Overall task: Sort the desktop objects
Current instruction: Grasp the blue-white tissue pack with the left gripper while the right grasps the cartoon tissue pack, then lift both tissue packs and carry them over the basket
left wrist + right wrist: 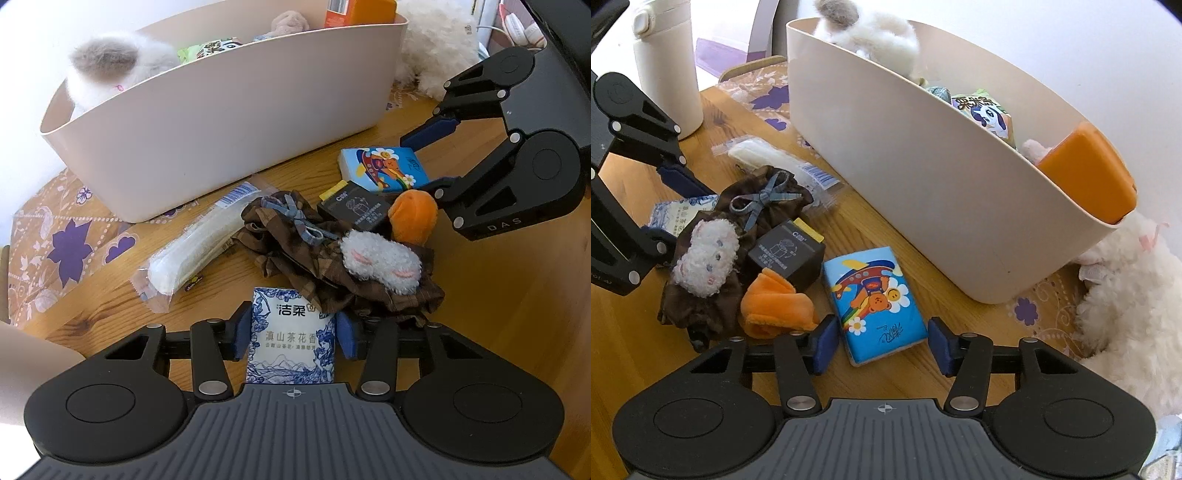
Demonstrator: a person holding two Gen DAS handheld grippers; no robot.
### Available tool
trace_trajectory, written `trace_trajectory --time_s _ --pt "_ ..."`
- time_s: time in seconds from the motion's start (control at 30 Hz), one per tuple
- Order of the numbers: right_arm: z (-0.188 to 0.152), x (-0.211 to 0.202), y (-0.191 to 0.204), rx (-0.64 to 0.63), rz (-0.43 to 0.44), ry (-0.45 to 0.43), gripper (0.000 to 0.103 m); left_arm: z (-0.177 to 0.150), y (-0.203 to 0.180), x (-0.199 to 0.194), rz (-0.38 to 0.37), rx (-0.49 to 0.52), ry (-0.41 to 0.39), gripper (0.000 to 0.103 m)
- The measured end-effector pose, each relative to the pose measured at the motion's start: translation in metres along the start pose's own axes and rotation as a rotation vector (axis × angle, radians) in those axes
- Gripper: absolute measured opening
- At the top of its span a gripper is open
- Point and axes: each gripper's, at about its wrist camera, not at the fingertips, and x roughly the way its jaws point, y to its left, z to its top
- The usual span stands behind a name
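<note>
Between the blue pads of the left gripper [291, 334] sits a white tissue pack printed with blue porcelain-style drawings [291, 332]; the pads press its two sides, so it looks clamped, though it seems not yet lifted off the wooden tabletop [480, 314]. Across the pile, the right gripper [882, 341] straddles a bright blue tissue pack with a cartoon bear and plane [873, 295]; its fingers stand apart, with a visible gap on each side, so nothing is gripped there yet.

Around these two lie the leftovers: a brown checked cloth pouch with a grey-blue ribbon bow [295, 229], a small fluffy white plush with pink stitching [382, 264] on top of it, an orange plush piece [413, 214], a dark grey box with a yellow edge [354, 208], and a long clear plastic packet of white wafers or pads [199, 243].

Behind them, the large cream plastic bin [229, 122] already holds a grey-and-white furry toy [110, 62], a snack bag with cartoon print [986, 110] and an orange carton [1093, 177].

My judgement: sorting is partly done. Several things are binned and about seven are left on the desk, with the porcelain-print pack probably next to go in.
</note>
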Motion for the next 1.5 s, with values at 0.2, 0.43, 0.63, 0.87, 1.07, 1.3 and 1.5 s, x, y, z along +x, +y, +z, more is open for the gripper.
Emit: trace_trajectory --time_s 0.2,0.43,0.63,0.87,1.07,1.3,1.5 --pt "-0.011 -0.009 0.002 0.010 -0.005 0.023 0.045 -0.006 0.001 -0.006 0.027 -0.005 0.017 0.047" --pt "-0.034 -0.027 0.000 0.057 -0.012 0.033 0.045 -0.022 0.007 -0.020 0.058 -0.024 0.022 0.047" --pt "-0.040 -0.053 0.002 0.085 -0.019 -0.003 0.044 -0.025 0.010 -0.041 0.075 -0.034 -0.005 0.047" --pt "-0.032 -0.089 0.000 0.084 -0.043 -0.060 0.044 -0.018 0.013 -0.069 0.104 -0.018 -0.050 0.047" --pt "-0.023 -0.127 -0.003 0.055 -0.080 -0.116 0.044 -0.011 0.019 -0.090 0.136 -0.004 -0.084 0.047" --pt "-0.004 -0.160 -0.017 0.035 -0.127 -0.179 0.044 0.009 0.030 -0.117 0.166 -0.011 -0.151 0.047" --pt "0.016 -0.178 -0.029 0.036 -0.156 -0.237 0.044 0.034 0.043 -0.136 0.199 -0.016 -0.212 0.047"
